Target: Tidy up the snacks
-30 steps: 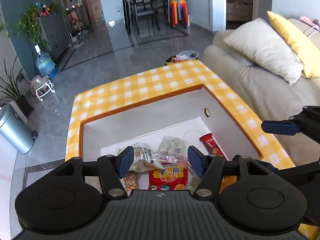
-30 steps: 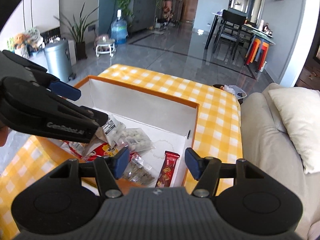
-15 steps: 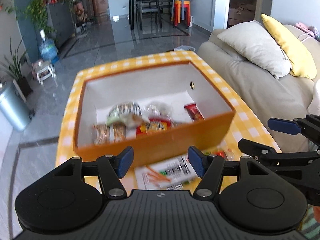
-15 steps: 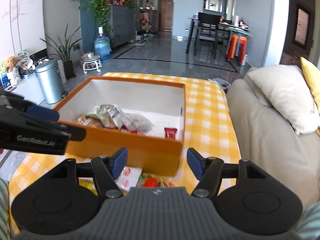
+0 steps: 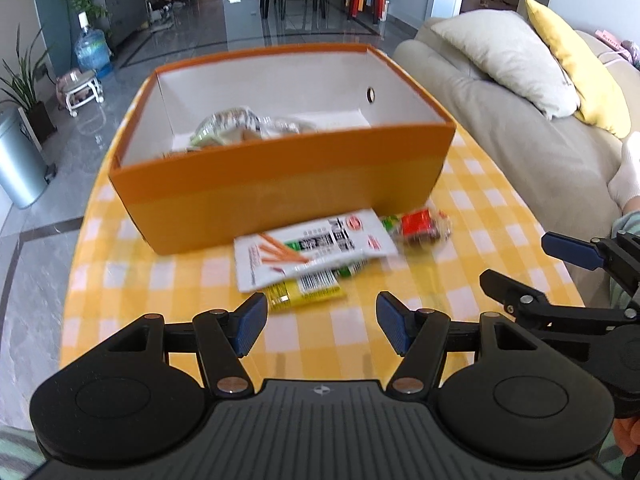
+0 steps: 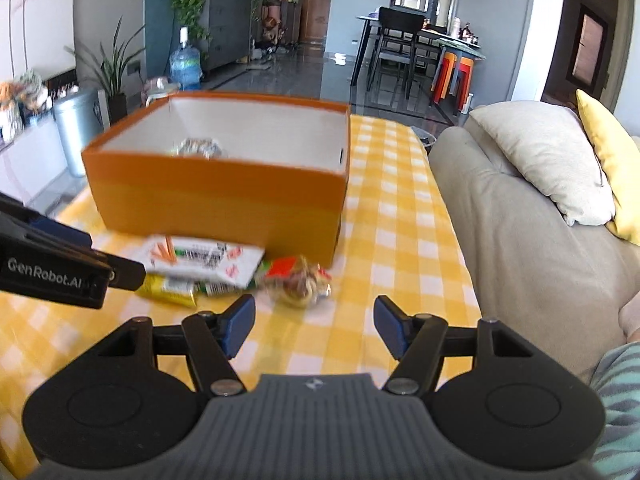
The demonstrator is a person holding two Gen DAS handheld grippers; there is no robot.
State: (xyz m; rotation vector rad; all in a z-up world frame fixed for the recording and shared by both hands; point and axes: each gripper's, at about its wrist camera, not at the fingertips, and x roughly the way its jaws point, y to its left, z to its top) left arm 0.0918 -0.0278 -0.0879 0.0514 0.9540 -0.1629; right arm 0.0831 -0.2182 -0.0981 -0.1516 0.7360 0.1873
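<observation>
An orange box with white inner walls stands on the yellow checked table and holds several snack bags. In front of it lie a white packet with orange sticks printed on it, a yellow-green packet under it, and a clear red-labelled packet. My left gripper is open and empty, just short of the packets. My right gripper is open and empty too, close in front of the red-labelled packet.
A beige sofa with a cream cushion and a yellow cushion runs along the table's right side. A silver bin stands on the grey floor to the left. A gloved hand shows at the right edge.
Both grippers have drawn back from above the box and sunk toward the table. The loose packets in front of the box have come into view.
</observation>
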